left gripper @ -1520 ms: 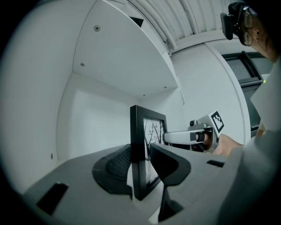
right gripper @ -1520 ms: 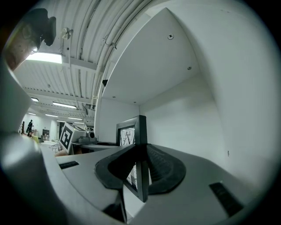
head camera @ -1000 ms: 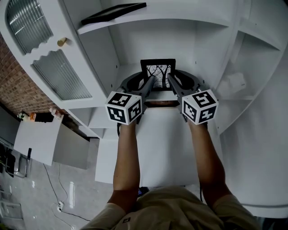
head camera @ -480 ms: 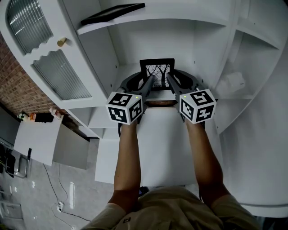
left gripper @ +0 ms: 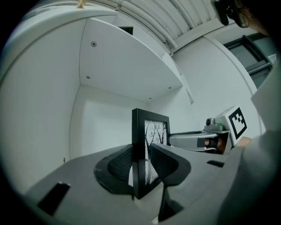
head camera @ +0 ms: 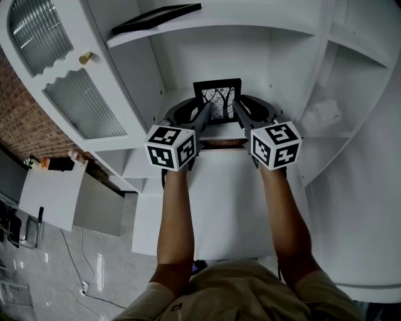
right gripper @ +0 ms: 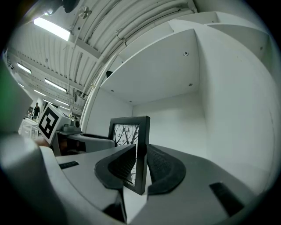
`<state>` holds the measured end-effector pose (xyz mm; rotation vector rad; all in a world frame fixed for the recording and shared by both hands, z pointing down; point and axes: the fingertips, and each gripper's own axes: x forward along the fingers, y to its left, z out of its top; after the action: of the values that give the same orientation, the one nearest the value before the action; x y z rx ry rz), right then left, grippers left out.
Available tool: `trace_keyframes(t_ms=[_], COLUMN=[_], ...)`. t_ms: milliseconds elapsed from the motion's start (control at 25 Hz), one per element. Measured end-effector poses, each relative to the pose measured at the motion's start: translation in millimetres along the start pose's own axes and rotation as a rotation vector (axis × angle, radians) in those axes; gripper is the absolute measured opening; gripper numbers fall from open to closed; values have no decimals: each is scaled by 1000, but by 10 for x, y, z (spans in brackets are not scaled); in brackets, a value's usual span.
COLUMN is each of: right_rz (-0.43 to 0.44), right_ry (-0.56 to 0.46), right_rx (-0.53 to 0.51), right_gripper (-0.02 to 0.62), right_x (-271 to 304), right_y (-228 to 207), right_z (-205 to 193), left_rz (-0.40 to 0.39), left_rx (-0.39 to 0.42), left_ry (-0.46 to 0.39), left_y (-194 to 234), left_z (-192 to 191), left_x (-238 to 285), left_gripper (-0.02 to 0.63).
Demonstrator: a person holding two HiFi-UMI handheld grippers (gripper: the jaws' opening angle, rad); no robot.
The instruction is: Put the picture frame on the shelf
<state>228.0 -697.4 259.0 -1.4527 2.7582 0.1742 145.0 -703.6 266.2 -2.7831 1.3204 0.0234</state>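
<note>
At the far left a red brick wall (head camera: 15,122) borders a white cabinet door with ribbed glass panes (head camera: 78,103) and a small round brass knob (head camera: 86,58). Beside it a flat black rectangular object (head camera: 156,19) lies on the top board of the white open shelf unit (head camera: 213,56). Below, in the middle compartment, the left gripper (head camera: 202,116) with its square-marker cube is clamped on the left edge of the black-rimmed picture frame holding a bare-tree print (head camera: 218,100). In the left gripper view its two dark ribbed pads press the front and back of the frame's (left gripper: 147,147) side rail, with the left gripper (left gripper: 141,169) low on that rail. The frame stands upright facing out, within the compartment and in front of its back wall; whether its bottom edge touches the board cannot be told. The right gripper (head camera: 238,114) grips the frame's right edge in the same way, and in the right gripper view its jaws close on the rail (right gripper: 141,149) of the right gripper (right gripper: 140,169). On a right-hand side shelf lies a pale, lumpy white object (head camera: 322,114).
</note>
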Motion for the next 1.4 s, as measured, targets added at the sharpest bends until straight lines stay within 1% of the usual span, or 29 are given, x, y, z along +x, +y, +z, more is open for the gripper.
trace_keyframes(t_ms=[280, 520, 680, 760, 1400], right_rz=[-9, -3, 14, 14, 5], right_ry=[-2, -14, -13, -13, -17], right_rx=[12, -2, 1, 7, 4], right_gripper=[49, 51, 72, 72, 72], right_x=[-44, -37, 4, 17, 14], right_y=[-12, -30, -16, -22, -30], right_z=[23, 47, 25, 17, -3], left_rz=[-25, -41, -53, -57, -46], left_rx=[-18, -24, -26, -24, -9], left_ry=[8, 5, -5, -8, -26], left_y=[14, 22, 21, 20, 47], left_z=[9, 21, 48, 62, 49], left_x=[44, 63, 50, 50, -7], left_gripper=[117, 117, 117, 117, 117])
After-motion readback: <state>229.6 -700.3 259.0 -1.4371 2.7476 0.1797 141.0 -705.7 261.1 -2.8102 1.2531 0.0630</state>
